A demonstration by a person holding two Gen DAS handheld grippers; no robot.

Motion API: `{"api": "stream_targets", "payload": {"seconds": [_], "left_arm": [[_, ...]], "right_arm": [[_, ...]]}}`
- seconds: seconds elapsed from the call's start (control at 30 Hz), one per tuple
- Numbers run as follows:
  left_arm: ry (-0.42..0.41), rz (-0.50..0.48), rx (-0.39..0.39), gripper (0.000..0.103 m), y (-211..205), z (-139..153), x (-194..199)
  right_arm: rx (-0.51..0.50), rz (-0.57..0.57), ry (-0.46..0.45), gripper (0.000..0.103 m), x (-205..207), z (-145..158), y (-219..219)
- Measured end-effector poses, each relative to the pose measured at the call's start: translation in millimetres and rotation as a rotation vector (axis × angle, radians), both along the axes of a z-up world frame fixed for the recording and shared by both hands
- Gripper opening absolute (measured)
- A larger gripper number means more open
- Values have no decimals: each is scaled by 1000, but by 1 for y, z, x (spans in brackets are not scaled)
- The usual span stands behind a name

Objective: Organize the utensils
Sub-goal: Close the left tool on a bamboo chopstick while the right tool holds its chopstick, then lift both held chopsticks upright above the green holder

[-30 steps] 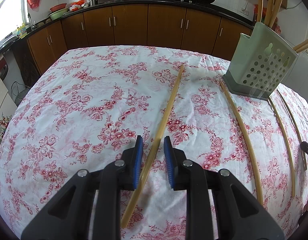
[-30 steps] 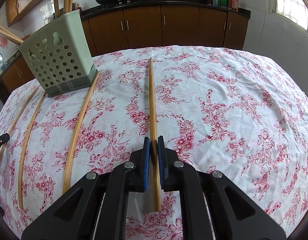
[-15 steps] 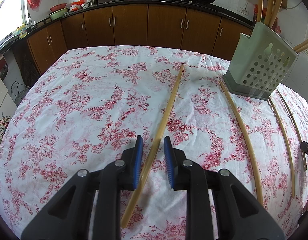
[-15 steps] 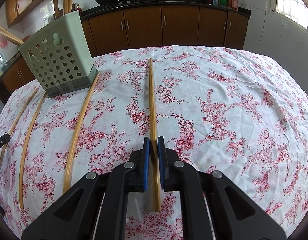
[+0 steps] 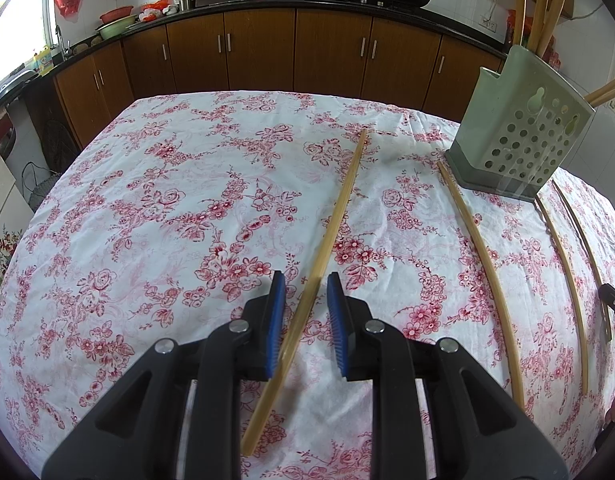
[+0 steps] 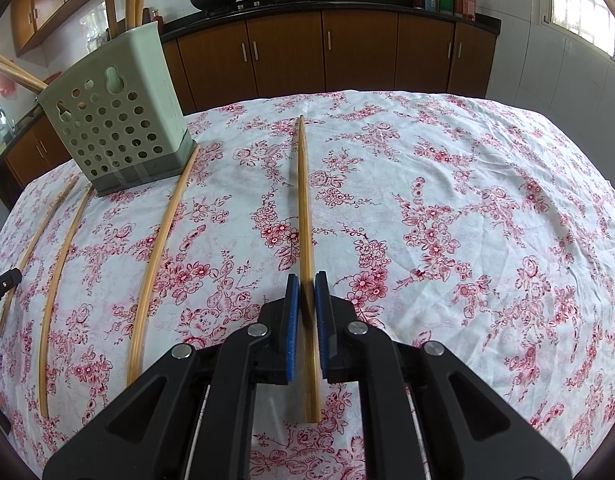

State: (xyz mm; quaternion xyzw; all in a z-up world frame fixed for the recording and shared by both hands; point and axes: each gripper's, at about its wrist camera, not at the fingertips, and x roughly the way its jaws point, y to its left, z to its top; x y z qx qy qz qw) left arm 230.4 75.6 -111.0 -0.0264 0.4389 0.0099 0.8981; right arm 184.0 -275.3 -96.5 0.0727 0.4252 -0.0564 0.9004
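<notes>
Several long bamboo chopsticks lie on a floral tablecloth. My left gripper is open, its blue pads on either side of one chopstick that lies on the cloth. My right gripper is shut on another chopstick, which points straight ahead. A pale green perforated utensil holder stands at the far right in the left wrist view and at the far left in the right wrist view. It holds several chopsticks upright.
More chopsticks lie loose beside the holder. The table's cloth falls away at rounded edges. Brown kitchen cabinets and a counter with woks stand behind.
</notes>
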Motion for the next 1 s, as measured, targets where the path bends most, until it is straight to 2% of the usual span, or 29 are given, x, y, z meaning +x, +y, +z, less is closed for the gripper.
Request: {"api": "stream_targets", "payload": {"seconds": [0.1,0.3,0.43,0.53,0.63,0.8,1.0], "left_arm": [[5,-11,48,23,-9,1,-4],[7,-93,68,22,-26,1,-22],[8,-93,67,9,-24,1,-23],[9,-100,79,8,-23,5,-26],[-42,-97,62,8,-21,24,-32],[-175,-98,3,8,-20,74,-43],[-309,-102,-42,8,-20,130,-49]], "right_arm": [[-1,1,0,10,0,0,0],[4,6,-1,10,-7,0,3],[2,18,-2,8,-10,1,4],[3,8,-25,8,-16,9,2],[2,-3,-93,8,-25,31,-1],[-17,-9,-239,8,-39,81,3],[-10,-14,-360,8,-44,121,-8]]}}
